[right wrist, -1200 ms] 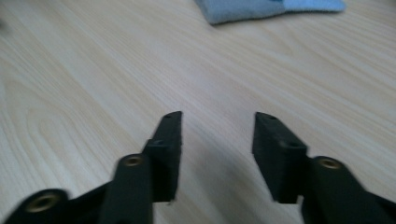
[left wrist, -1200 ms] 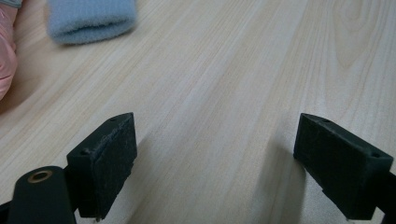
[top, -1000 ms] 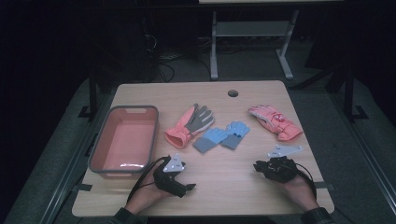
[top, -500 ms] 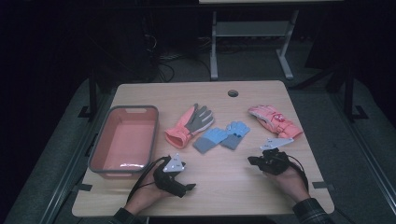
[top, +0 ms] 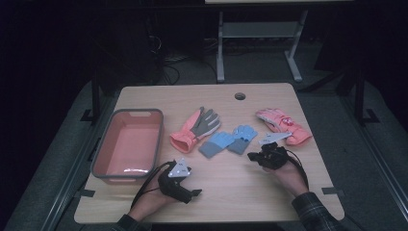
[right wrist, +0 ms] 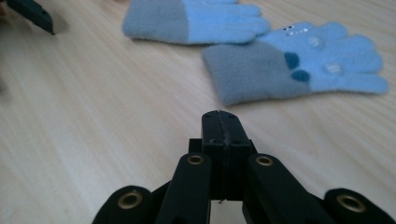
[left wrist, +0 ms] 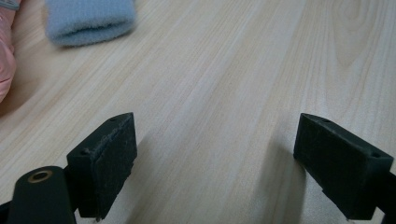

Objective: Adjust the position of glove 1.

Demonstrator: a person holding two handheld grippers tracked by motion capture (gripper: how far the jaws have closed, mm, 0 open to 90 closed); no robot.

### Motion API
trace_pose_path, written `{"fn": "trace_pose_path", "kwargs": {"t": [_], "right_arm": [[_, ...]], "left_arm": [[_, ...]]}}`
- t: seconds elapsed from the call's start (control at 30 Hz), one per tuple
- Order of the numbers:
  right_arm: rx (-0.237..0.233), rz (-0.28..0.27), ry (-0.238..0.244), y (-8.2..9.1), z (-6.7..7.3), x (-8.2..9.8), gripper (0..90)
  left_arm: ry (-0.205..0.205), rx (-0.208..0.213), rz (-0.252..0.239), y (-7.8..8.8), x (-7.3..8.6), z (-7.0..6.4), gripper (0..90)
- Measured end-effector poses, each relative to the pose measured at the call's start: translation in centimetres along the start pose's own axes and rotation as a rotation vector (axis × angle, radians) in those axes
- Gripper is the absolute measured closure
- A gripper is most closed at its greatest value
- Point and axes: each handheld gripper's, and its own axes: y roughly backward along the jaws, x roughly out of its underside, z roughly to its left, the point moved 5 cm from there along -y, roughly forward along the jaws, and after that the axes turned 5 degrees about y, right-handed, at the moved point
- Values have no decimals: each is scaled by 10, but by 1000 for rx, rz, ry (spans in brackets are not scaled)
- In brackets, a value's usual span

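I can't read any words, numbers or signs from here. The blue gloves (right wrist: 299, 65) have small shapes on them, but no letters. The pink glove (top: 281, 125) has a little patch that is too small and blurry for me to read.

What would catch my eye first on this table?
Probably the gloves mid-table: a pink-and-grey glove, two blue gloves beside it, and a pink glove at the right. A big pink bin stands at the left, and the right gripper, jaws shut, points at the blue pair.
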Motion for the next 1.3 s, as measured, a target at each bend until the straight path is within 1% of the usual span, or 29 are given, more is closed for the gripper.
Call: {"fn": "trace_pose_path", "kwargs": {"t": [0.03,0.1,0.17,0.27,0.3,0.33,0.37,0.47,0.53,0.57,0.6,0.7,0.83,0.87,0.9,0.93,0.97,1.07,1.17,1.3], "right_arm": [[2,-5,2,-2,-1,-2,900],[3,1,3,-7,-4,-6,900],[7,4,-3,-10,-7,-9,900],[14,-8,-5,-16,-13,-15,900],[15,-3,-9,-18,-15,-16,900],[23,-3,-1,-19,-17,-17,900],[22,-5,-12,-21,-19,-19,900],[31,-11,-14,-25,-25,-23,900],[34,-5,-16,-29,-28,-24,900],[40,-6,-11,-30,-30,-26,900],[37,-6,-20,-32,-31,-27,900],[44,-6,-24,-39,-36,-30,900],[57,12,-33,-48,-41,-30,900],[63,21,-29,-51,-42,-29,900],[70,33,-24,-53,-43,-27,900],[65,34,-30,-55,-44,-26,900],[61,27,-39,-55,-44,-25,900],[72,41,-27,-51,-45,-23,900],[75,49,-35,-46,-45,-18,900],[72,59,-31,-38,-44,-11,900]], "left_arm": [[0,0,0,0,0,0,126],[1,0,0,0,0,0,126],[0,0,0,0,0,0,126],[0,0,0,0,0,0,126],[0,0,0,0,0,0,126],[0,0,0,0,0,0,126],[0,0,0,0,0,0,126],[0,-1,0,0,0,0,126],[1,-1,0,0,0,0,126],[0,-1,0,0,0,0,126],[1,-1,0,0,0,0,126],[1,-1,0,0,0,0,126],[2,-1,-1,0,0,0,126],[8,0,-6,0,0,-1,126],[-1,-1,2,0,0,0,126],[-1,-1,1,0,0,0,126],[-1,-1,1,0,0,0,126],[0,-1,0,0,0,0,126],[3,-2,0,0,0,0,126],[3,-2,-1,0,0,0,126]]}}
